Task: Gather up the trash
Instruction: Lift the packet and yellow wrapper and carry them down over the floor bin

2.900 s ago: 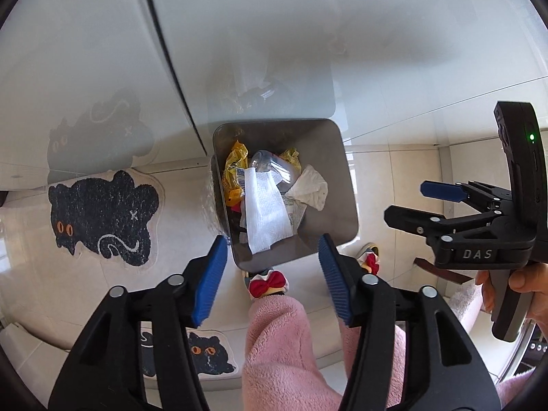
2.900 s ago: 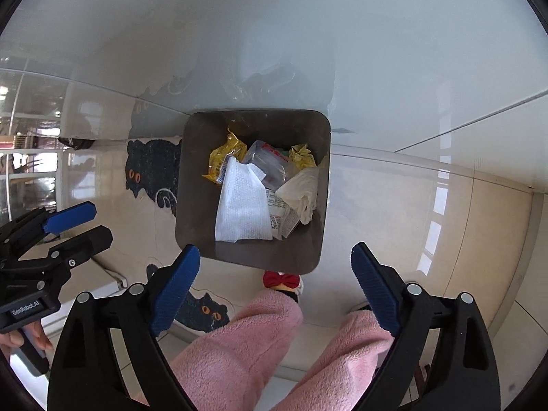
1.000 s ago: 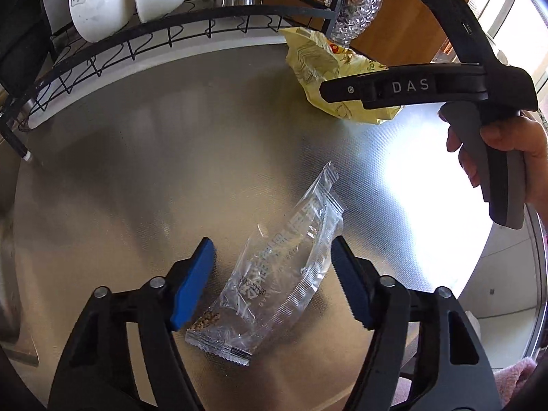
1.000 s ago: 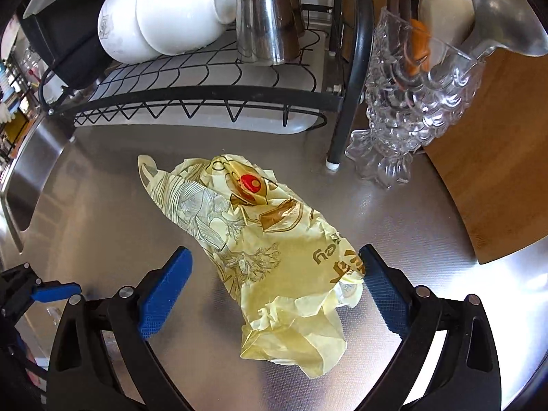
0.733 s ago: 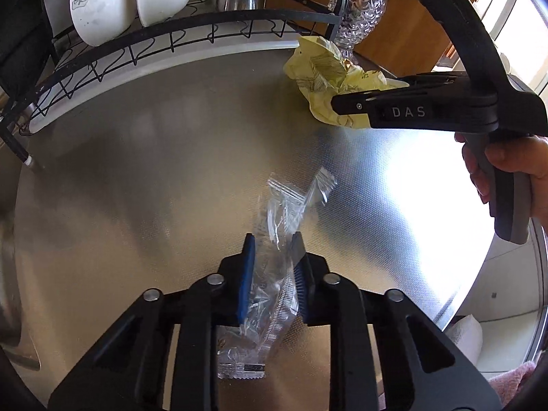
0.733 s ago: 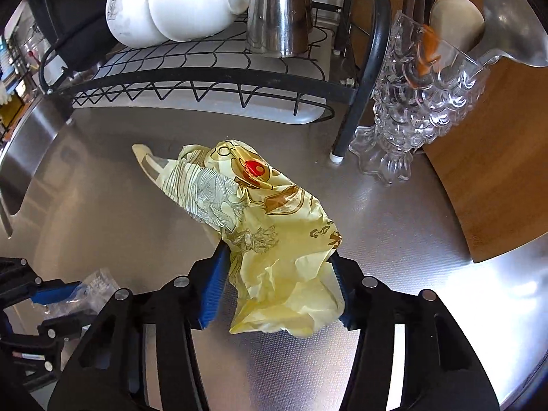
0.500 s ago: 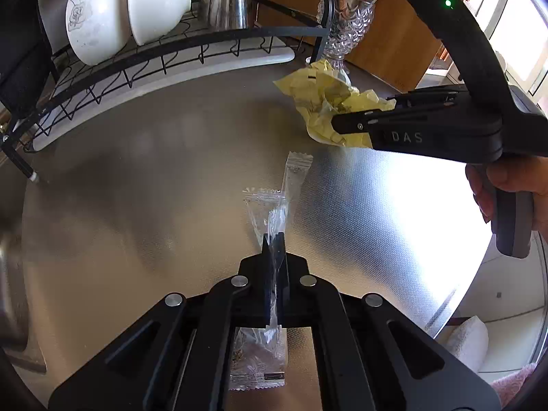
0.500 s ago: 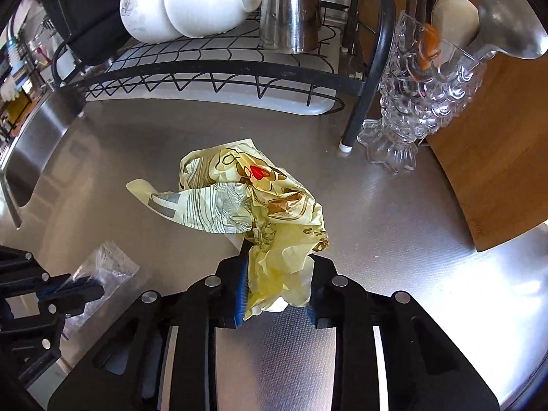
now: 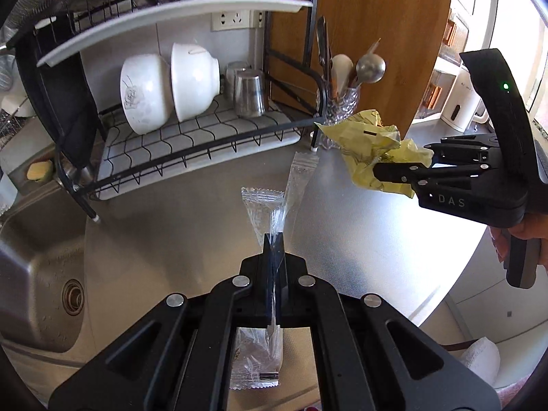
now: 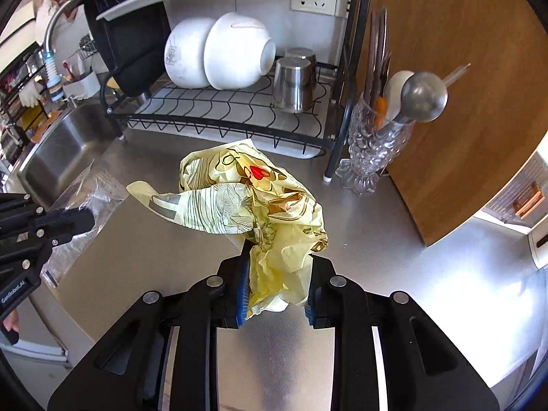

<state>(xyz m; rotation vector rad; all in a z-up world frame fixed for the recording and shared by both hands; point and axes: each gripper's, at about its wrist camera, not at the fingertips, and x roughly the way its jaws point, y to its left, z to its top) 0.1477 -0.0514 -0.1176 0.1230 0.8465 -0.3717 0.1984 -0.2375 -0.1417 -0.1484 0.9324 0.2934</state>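
My left gripper [image 9: 274, 250] is shut on a clear plastic wrapper [image 9: 265, 205] and holds it above the steel counter [image 9: 359, 239]. The wrapper sticks up past the fingertips and hangs below them. My right gripper [image 10: 275, 274] is shut on a crumpled yellow printed wrapper [image 10: 246, 195], also lifted off the counter. In the left wrist view the right gripper [image 9: 387, 173] is at the right with the yellow wrapper [image 9: 370, 137] in it. In the right wrist view the left gripper [image 10: 82, 221] is at the left edge with the clear wrapper [image 10: 92, 191].
A black wire dish rack [image 9: 191, 137] with white bowls [image 9: 167, 89] and steel cups [image 9: 250, 97] stands at the back. A glass utensil holder [image 10: 376, 147] stands by a wooden panel [image 10: 462, 102]. A steel sink [image 9: 41, 267] lies to the left.
Both grippers closed on their wrappers on the counter and have lifted them up and back. Earlier still, both were open above a trash bin on the floor.
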